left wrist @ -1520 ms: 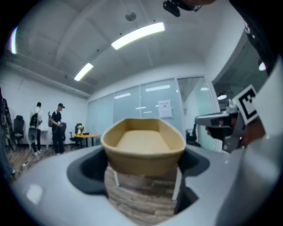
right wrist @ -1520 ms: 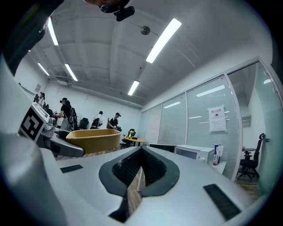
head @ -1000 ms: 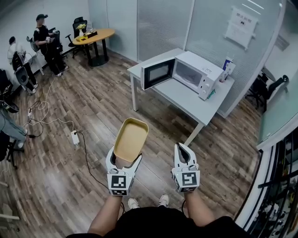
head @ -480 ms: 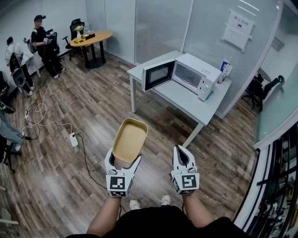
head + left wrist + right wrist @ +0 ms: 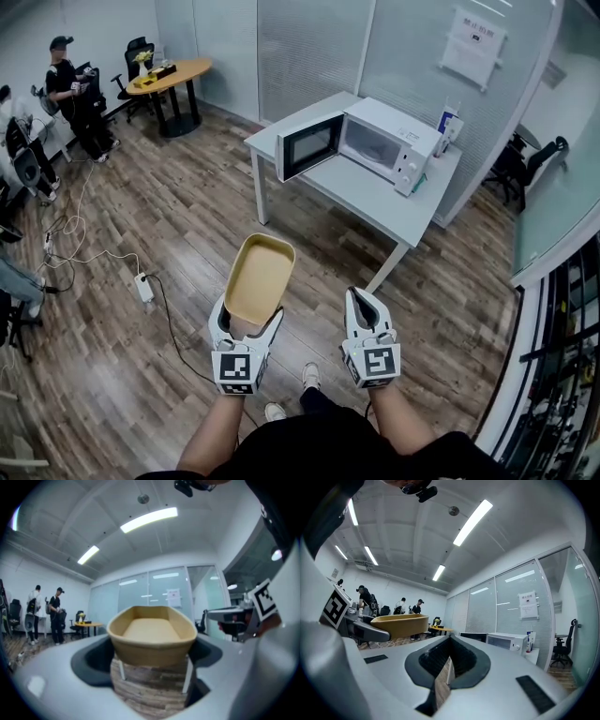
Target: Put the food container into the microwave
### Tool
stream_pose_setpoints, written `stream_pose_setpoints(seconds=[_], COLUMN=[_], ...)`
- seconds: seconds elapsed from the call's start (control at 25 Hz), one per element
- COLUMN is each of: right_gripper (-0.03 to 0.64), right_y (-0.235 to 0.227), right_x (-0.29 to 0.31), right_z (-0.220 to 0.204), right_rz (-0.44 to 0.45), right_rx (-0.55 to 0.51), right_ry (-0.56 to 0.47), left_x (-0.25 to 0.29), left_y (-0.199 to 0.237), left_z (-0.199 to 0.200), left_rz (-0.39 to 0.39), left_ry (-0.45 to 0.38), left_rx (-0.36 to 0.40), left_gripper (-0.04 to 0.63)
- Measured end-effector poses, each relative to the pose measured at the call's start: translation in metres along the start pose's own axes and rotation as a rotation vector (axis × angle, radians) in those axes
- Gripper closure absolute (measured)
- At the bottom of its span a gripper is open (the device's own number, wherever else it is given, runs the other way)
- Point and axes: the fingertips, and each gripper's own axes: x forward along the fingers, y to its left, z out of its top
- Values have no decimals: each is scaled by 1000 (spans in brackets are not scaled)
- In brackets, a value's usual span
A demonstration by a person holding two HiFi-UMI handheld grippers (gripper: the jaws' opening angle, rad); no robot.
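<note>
An empty tan oblong food container (image 5: 256,277) is held out over the wooden floor, my left gripper (image 5: 246,323) shut on its near end. In the left gripper view the container (image 5: 152,632) fills the space between the jaws. The white microwave (image 5: 375,142) stands on a white table (image 5: 375,202) across the room, its door (image 5: 310,145) swung open to the left. My right gripper (image 5: 366,309) is level with the left one, shut, with nothing in it. The right gripper view shows the jaws closed on each other, with the container (image 5: 396,624) at the left and the microwave (image 5: 506,642) ahead.
A power strip (image 5: 142,286) and cables (image 5: 75,234) lie on the floor at the left. Two people stand by a round wooden table (image 5: 169,75) at the far left. A blue-and-white carton (image 5: 447,123) stands behind the microwave. Glass partitions line the back and right.
The whole view has shifted as I step towards the microwave table. Both grippers keep their places relative to each other, and the container stays in the left one.
</note>
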Motion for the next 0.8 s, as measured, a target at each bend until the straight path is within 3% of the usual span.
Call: stream_pose_setpoints(seconds=[0.8], right_gripper=[618], right_y=[-114], right_x=[133], right_z=[-29], right_rz=[31], right_rx=[44], right_ry=[-10], left_x=[176], left_y=[-8], left_z=[13], left_rz=[-13], left_ry=[28], left_rx=[52], left_gripper=[106])
